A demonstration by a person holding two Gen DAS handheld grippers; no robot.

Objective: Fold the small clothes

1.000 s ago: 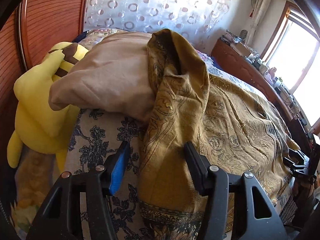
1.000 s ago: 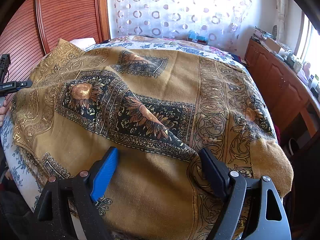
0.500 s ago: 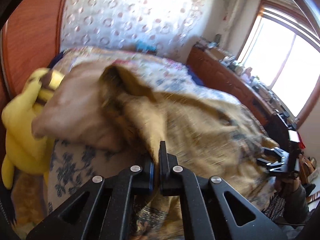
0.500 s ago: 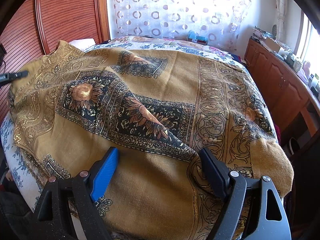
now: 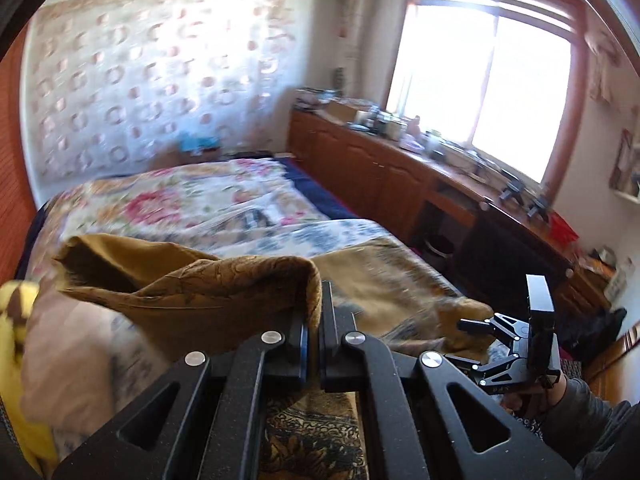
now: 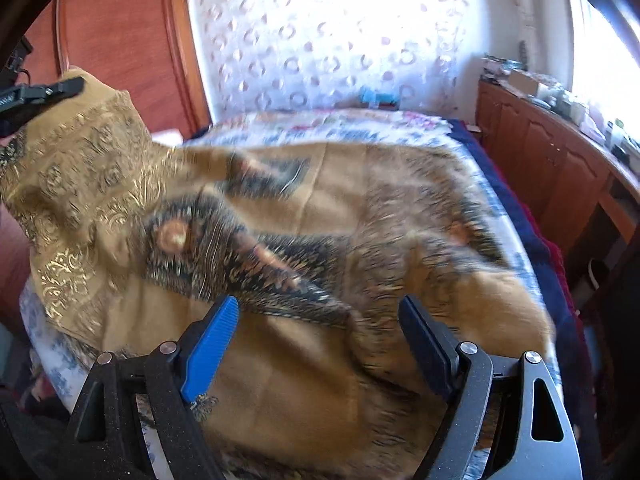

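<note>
A mustard-gold patterned cloth [image 6: 340,216] with dark floral panels lies spread over the bed. My left gripper [image 5: 314,300] is shut on one corner of the cloth [image 5: 224,284] and holds it lifted above the bed; it also shows at the far left of the right wrist view [image 6: 76,84], with the raised corner hanging from it. My right gripper [image 6: 320,332] is open, its blue and black fingers straddling the cloth's near edge without holding it. It shows in the left wrist view [image 5: 464,325], at the cloth's other corner.
The bed has a floral quilt [image 5: 192,204]. A yellow plush toy [image 5: 16,344] and a tan pillow [image 5: 68,368] lie at the left. A wooden cabinet [image 5: 400,176] with clutter runs along the right under the window. A wooden headboard [image 6: 120,48] stands behind.
My left gripper closed on the cloth corner and lifted it up and away from the pillow. The cloth is pulled up at the left. My right gripper stayed open.
</note>
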